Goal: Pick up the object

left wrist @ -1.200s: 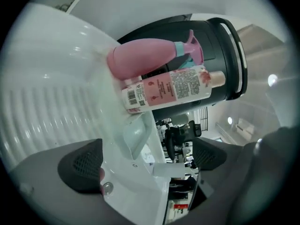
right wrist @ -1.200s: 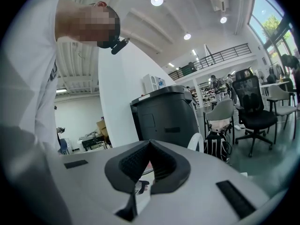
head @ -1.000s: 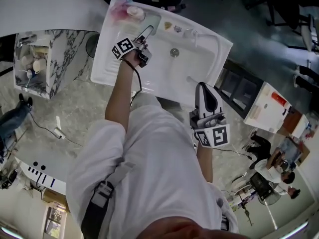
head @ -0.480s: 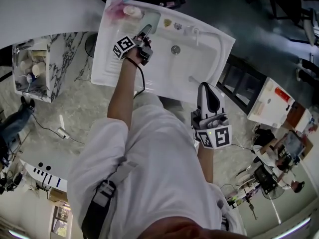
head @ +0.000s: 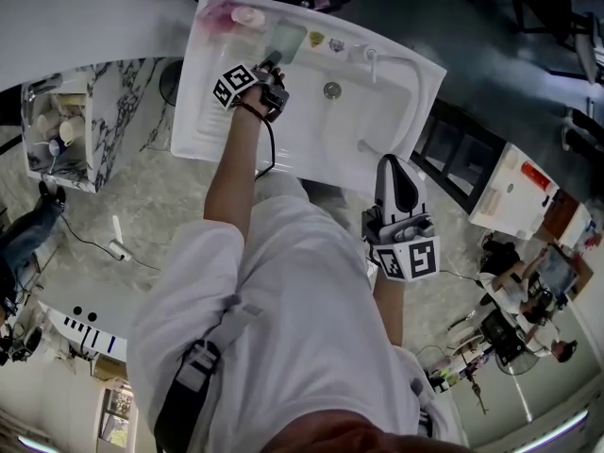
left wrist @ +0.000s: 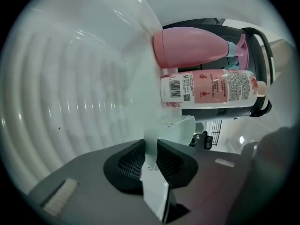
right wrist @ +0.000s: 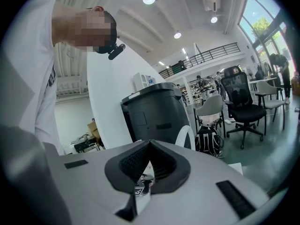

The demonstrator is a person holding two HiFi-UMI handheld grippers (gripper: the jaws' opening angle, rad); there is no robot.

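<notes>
We found the left gripper fingers closing, pinching the thin wall of the pale green container between them, evidently its only graspable edge. The right gripper fingers were pressed together, empty, kept aside.

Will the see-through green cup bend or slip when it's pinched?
The cup probably feels light and bendy: its wall looks thin, see-through. The left gripper is closing its jaws on that wall, so it may flex or slip.

I see open room over the ribbed board at upper left and the basin beside it. A pink bottle, a white bottle and the clear tray crowd the top corner. The tap blocks the basin's top edge.
</notes>
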